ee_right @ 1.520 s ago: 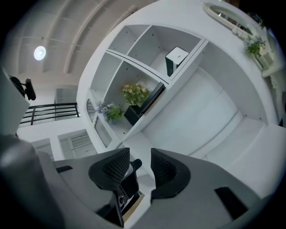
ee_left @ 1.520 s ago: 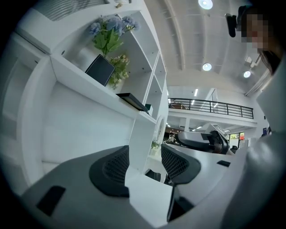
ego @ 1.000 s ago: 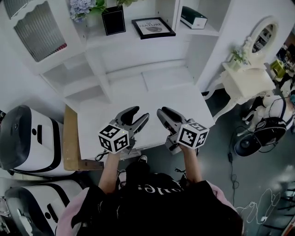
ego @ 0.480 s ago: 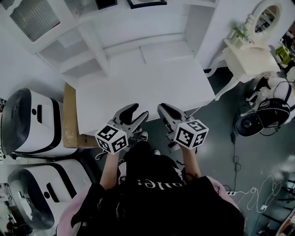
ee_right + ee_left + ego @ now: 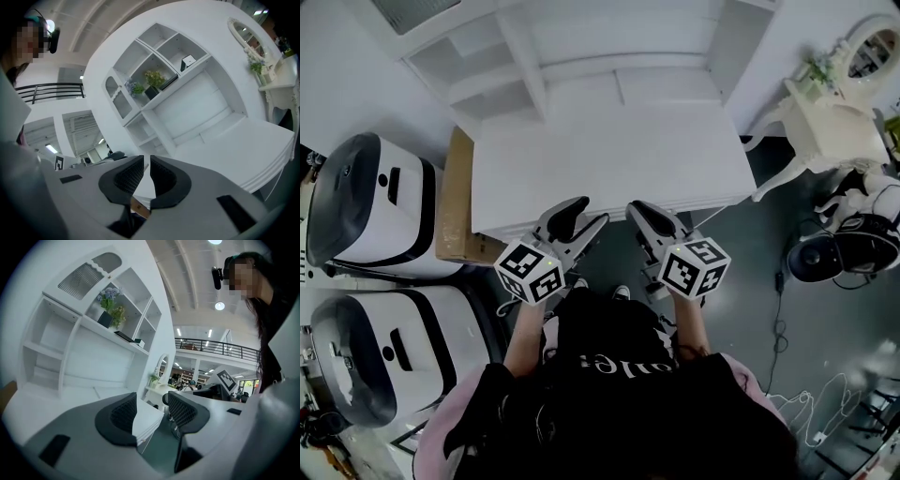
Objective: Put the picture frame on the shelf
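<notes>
The picture frame [image 5: 124,336] is dark and lies flat on the white shelf unit's [image 5: 525,66] middle shelf, beside a black plant pot [image 5: 105,318]. The right gripper view shows the frame [image 5: 169,81] right of the pot [image 5: 152,90]. It is outside the head view. Both grippers hang in front of the white table's [image 5: 609,159] near edge, far from the shelf. My left gripper [image 5: 589,212] [image 5: 152,401] is open, its jaws closing slightly, with nothing between them. My right gripper [image 5: 639,208] [image 5: 147,161] is shut and empty.
Two big white rounded machines [image 5: 366,206] [image 5: 384,356] stand left of the table, with a brown board [image 5: 455,202] against its side. A white dressing table with an oval mirror [image 5: 830,122] and a round black device [image 5: 814,258] stand to the right. A small box [image 5: 188,60] sits on an upper shelf.
The head view has swung down and back, so the shelf with the frame has left it. The right gripper's jaws have closed. Both grippers now sit off the table's front edge.
</notes>
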`<action>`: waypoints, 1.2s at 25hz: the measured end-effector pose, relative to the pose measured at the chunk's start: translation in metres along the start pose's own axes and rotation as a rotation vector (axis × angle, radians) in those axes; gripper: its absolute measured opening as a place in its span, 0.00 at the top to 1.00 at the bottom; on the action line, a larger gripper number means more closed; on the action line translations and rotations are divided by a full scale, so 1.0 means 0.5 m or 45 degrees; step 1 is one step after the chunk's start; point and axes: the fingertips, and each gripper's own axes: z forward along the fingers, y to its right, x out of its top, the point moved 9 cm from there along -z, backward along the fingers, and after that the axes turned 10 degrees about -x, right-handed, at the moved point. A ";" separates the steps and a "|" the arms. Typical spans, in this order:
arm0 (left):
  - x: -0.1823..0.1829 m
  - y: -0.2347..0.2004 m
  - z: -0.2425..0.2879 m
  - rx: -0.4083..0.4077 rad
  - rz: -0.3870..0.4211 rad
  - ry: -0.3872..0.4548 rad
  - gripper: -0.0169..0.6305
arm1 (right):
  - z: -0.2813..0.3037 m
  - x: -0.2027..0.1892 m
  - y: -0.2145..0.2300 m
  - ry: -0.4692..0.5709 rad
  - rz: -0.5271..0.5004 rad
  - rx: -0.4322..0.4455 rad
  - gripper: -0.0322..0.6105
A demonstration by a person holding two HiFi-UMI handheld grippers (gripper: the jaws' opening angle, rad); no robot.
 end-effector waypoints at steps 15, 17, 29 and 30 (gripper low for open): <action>0.003 0.009 -0.182 0.064 0.020 0.056 0.73 | 0.047 -0.060 -0.164 -0.034 -0.069 0.080 0.84; 0.002 0.010 -0.218 0.077 0.021 0.059 0.78 | 0.048 -0.077 -0.193 -0.039 -0.069 0.085 0.84; -0.031 0.039 -0.395 0.088 -0.009 0.067 0.91 | 0.035 -0.174 -0.338 -0.063 -0.110 0.094 0.84; -0.033 0.042 -0.404 0.082 -0.011 0.065 0.91 | 0.032 -0.181 -0.347 -0.061 -0.112 0.091 0.84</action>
